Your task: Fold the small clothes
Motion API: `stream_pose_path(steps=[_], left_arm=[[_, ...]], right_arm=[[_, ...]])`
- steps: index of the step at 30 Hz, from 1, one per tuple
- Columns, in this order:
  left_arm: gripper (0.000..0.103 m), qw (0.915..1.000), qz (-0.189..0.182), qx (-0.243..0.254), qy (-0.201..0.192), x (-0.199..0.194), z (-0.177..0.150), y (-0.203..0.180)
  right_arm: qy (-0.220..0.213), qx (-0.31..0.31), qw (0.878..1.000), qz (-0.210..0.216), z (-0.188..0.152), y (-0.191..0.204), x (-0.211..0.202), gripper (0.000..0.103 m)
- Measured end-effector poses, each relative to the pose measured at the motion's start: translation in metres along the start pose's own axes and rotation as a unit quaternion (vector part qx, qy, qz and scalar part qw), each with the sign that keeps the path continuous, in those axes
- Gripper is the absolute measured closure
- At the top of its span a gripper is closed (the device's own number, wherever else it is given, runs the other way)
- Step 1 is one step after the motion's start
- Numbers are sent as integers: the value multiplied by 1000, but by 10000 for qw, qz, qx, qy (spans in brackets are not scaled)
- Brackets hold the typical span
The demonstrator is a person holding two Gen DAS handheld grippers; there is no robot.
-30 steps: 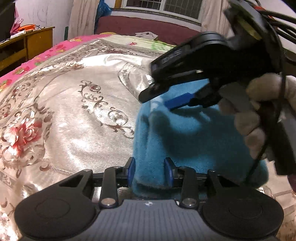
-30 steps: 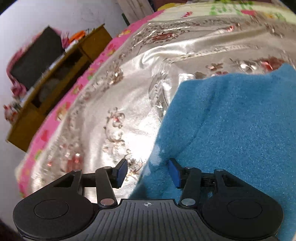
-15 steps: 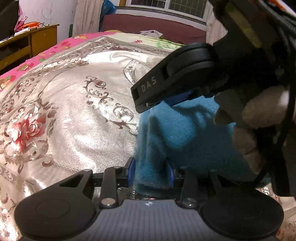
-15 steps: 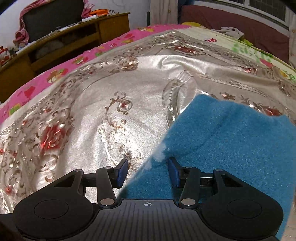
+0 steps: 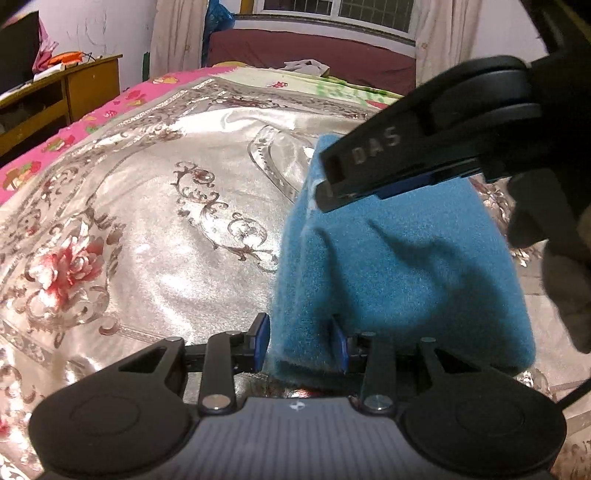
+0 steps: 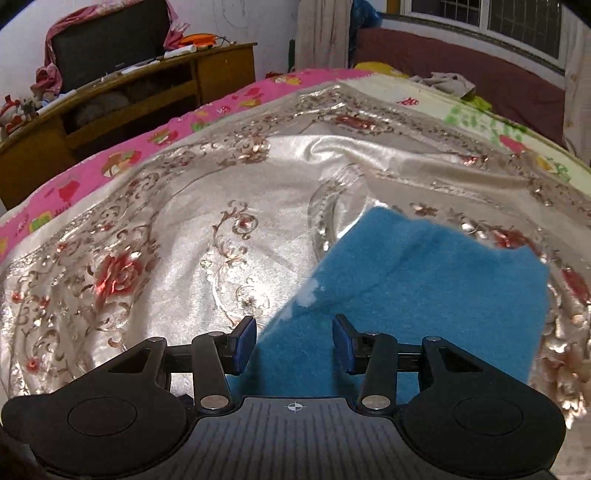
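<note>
Fuzzy blue fleece cloth (image 5: 399,266) lies bunched on a shiny silver satin bedspread (image 5: 147,240) patterned with red flowers. The left gripper (image 5: 301,341) has its blue-padded fingers pressed against a thick fold of the cloth's near edge. The right gripper (image 6: 293,341) hovers at the cloth's far corner, fingers spread wide with fabric lying between them. A wooden desk (image 6: 129,96) stands beside the bed.

Bed covered by shiny floral satin spread (image 6: 258,206); pink cartoon-print sheet (image 6: 122,162) along its edge. Wooden cabinet (image 6: 155,96) at left wall, dark television (image 6: 107,44) on top. Barred window (image 5: 336,11), cream curtains (image 5: 173,37).
</note>
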State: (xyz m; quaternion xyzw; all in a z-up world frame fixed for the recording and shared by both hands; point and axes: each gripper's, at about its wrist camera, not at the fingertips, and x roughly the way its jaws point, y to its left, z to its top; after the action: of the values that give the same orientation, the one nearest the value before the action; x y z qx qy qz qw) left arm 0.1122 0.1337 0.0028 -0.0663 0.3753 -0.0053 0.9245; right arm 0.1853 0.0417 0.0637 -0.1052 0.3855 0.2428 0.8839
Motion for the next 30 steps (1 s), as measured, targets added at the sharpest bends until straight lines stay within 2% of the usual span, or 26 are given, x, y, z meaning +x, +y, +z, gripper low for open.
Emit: stream_pose_path(steps=[11, 21, 30], left_arm=[[61, 9993, 238, 178, -206, -14, 20, -7], [61, 9975, 333, 434, -438, 7, 60, -20], [59, 9976, 464, 499, -131, 44, 64, -19]], right_arm=[[-133, 135, 9992, -365, -14, -28, -23, 59], [-65, 268, 9975, -643, -27, -52, -19, 59], [14, 115, 9973, -726, -34, -53, -3, 57]])
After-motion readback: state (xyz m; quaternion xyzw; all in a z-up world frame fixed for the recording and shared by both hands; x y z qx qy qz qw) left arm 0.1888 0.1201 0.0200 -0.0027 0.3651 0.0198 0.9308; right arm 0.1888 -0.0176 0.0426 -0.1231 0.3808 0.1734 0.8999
